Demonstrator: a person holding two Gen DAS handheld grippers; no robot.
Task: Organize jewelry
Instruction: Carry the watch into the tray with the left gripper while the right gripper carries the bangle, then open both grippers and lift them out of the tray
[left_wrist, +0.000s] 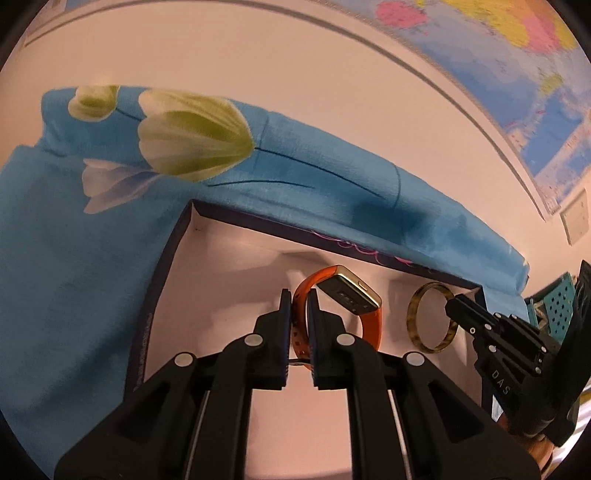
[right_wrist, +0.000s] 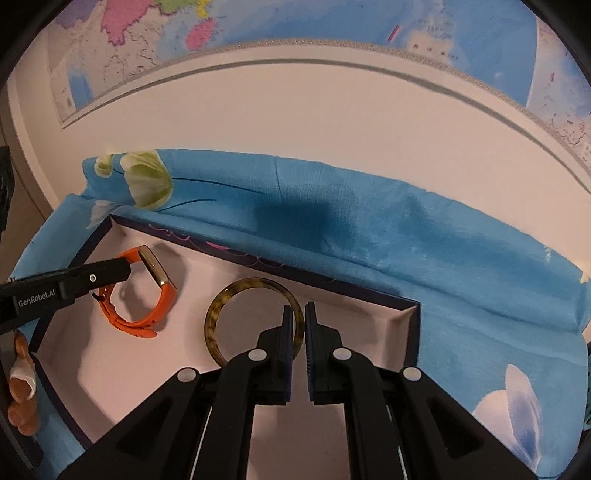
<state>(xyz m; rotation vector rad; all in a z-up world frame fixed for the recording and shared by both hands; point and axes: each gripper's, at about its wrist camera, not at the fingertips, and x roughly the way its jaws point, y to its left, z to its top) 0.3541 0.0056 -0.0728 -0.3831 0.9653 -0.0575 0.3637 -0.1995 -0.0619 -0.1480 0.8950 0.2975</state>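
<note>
A shallow rectangular box (right_wrist: 402, 314) with dark navy walls and a pale lining sits on a blue cloth printed with white and green tulips (right_wrist: 424, 258), and both pieces of jewelry hang over its inside. The left gripper (left_wrist: 299, 299) has its two black fingers closed almost together on the orange silicone strap of a wristwatch with a gold rectangular case (left_wrist: 347, 291); the strap runs up between the blue pads, and the watch case tilts just to the right of the fingertips, above the box's lining toward its far wall. In the right wrist view the same watch (right_wrist: 142, 295) is seen over the left part of the box, with the left gripper (right_wrist: 125, 269) reaching in from the box's left wall. The right gripper (right_wrist: 299, 314) is likewise nearly closed, pinching the rim of a round tortoiseshell-patterned bangle in amber and dark brown (right_wrist: 221, 306), which stands over the middle of the box, near the far wall and to the right of the watch. In the left wrist view the bangle (left_wrist: 415, 317) shows near the box's right corner with the right gripper (left_wrist: 452, 306) touching its right edge. A coloured world map (right_wrist: 258, 22) hangs on the pale wall beyond the box.
</note>
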